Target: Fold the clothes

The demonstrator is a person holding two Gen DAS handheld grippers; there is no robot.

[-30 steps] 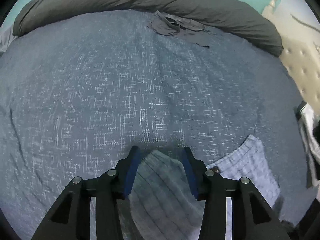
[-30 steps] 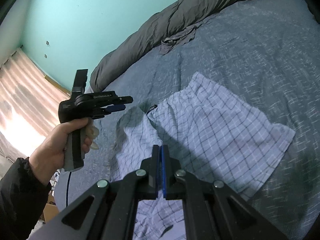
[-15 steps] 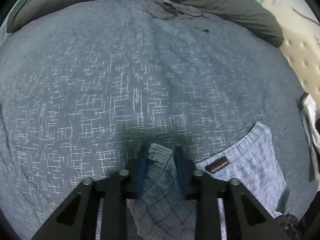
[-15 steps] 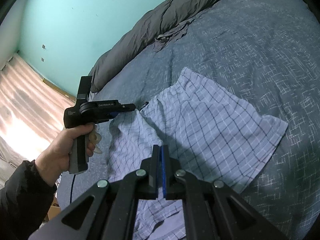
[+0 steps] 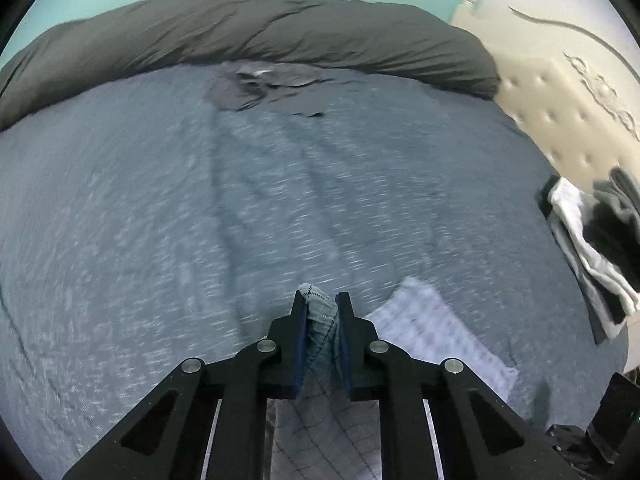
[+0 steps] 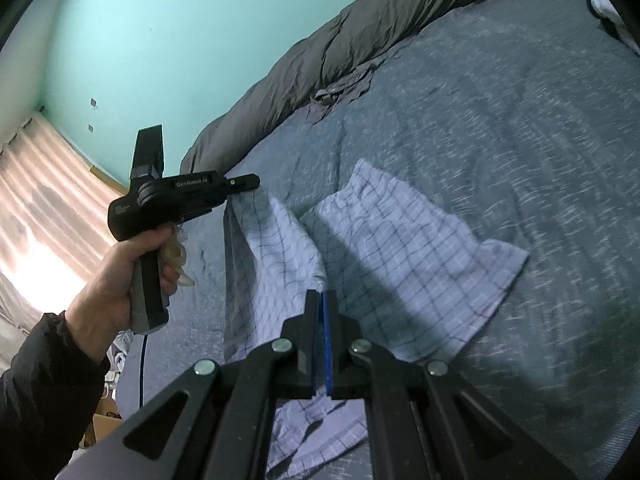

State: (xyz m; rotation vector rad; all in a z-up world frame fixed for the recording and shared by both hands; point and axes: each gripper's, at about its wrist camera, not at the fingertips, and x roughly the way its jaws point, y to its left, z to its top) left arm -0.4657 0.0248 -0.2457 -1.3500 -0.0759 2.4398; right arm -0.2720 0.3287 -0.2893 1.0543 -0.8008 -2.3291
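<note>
The left gripper (image 5: 322,312) pinches one corner of the checked shorts (image 6: 404,256). Only the right view shows this corner lifted above the bed (image 6: 520,128). The right gripper (image 6: 321,300) clamps another edge.

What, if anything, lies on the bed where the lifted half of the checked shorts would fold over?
Nothing visible. Both the left gripper and right gripper are clamped on the checked shorts, whose flat half is bare. The gray garment sits far off by the duvet.
</note>
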